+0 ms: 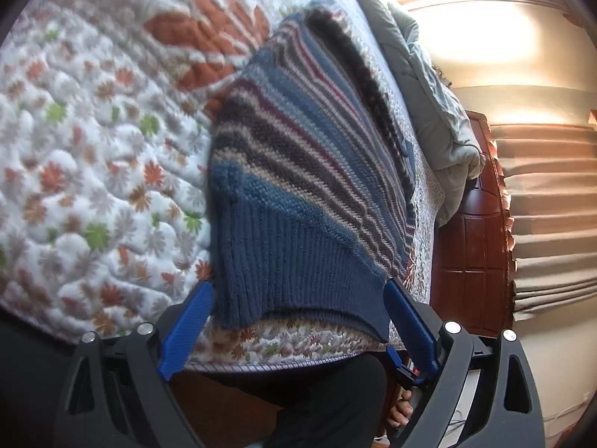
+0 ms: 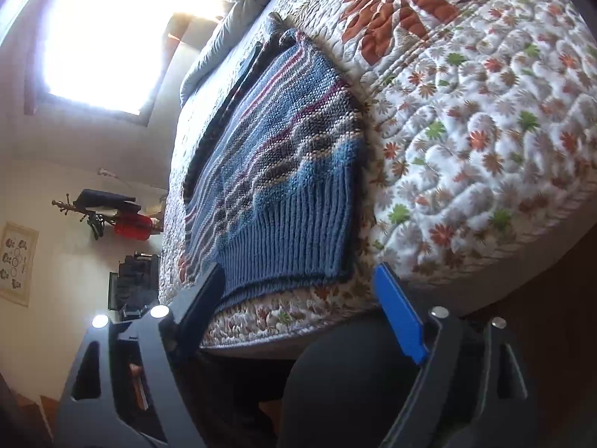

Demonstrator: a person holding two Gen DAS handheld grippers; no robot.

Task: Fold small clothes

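Your striped knitted sweater lies flat on the quilted floral bedspread of the bed, its ribbed blue hem turned toward you at the near edge of the mattress and its long axis running away from that edge toward the far side, where a grey duvet is bunched. Your left gripper has its jaws spread wide, one blue pad at each end of the hem as that view shows it; contact with the knit cannot be confirmed, and nothing is pinched. Your right gripper likewise stands with jaws spread and empty, its left pad at the near left corner of the hem and its right pad just off the near right corner, over bare bedspread. The garment already appears doubled (a dark layer shows along its left edge in the right wrist view, though which part of the garment it is cannot be told). Judgement: both grippers sit at the near end, about equally close, so the coming move turns on the hem being the nearest edge; a fold would likely carry that hem away from you along the long axis. Risk noted: the loose knit may slip unless both layers are caught together.
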